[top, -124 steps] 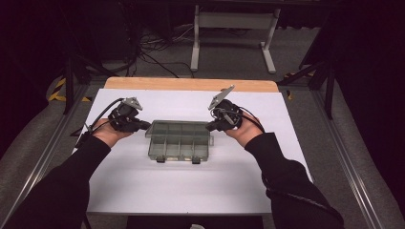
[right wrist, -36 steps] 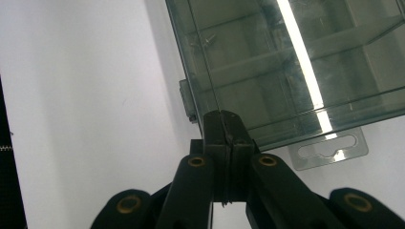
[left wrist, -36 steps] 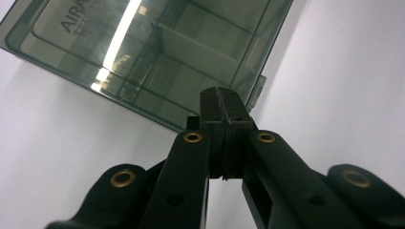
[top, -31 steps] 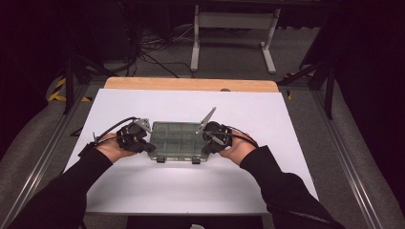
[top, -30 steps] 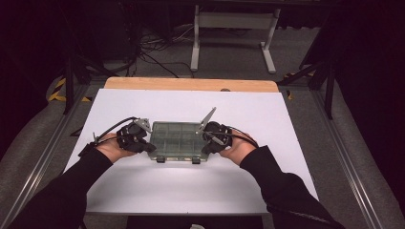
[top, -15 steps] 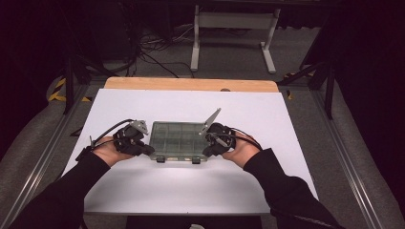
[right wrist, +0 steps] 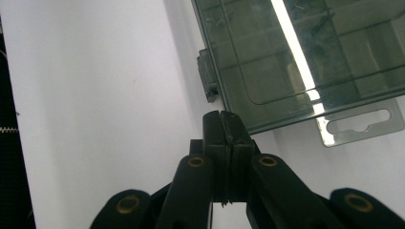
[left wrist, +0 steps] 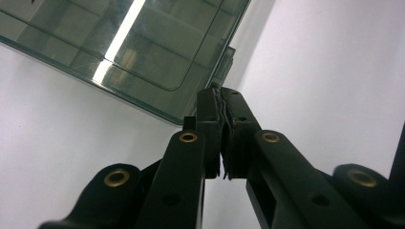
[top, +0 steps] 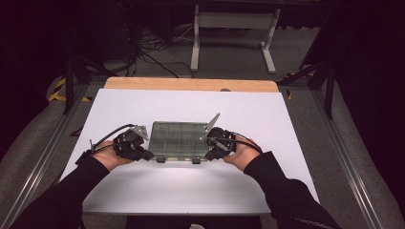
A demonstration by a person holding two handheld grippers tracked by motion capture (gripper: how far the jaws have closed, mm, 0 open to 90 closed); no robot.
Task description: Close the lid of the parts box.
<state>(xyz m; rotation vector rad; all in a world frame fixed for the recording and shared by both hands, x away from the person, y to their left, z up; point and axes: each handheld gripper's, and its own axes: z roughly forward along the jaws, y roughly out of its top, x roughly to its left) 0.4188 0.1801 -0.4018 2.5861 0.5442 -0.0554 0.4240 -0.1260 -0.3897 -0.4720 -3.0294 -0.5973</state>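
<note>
This looks like a lab or recording studio set up for capture work. A white-topped table with a bare wooden edge at 12 o'clock stands on grey carpet. Metal rails run along its sides at 9 and 3 o'clock. Loose cables lie on the floor at 11 o'clock, beside a white stand. Darkness surrounds the lit table.

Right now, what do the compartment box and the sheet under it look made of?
Compartment box: likely clear, smoke-tinted hard plastic, glossy; dividers show through the lid and a light streak reflects off it. Sheet: matte white, paper or laminate, I can't tell which.
</note>
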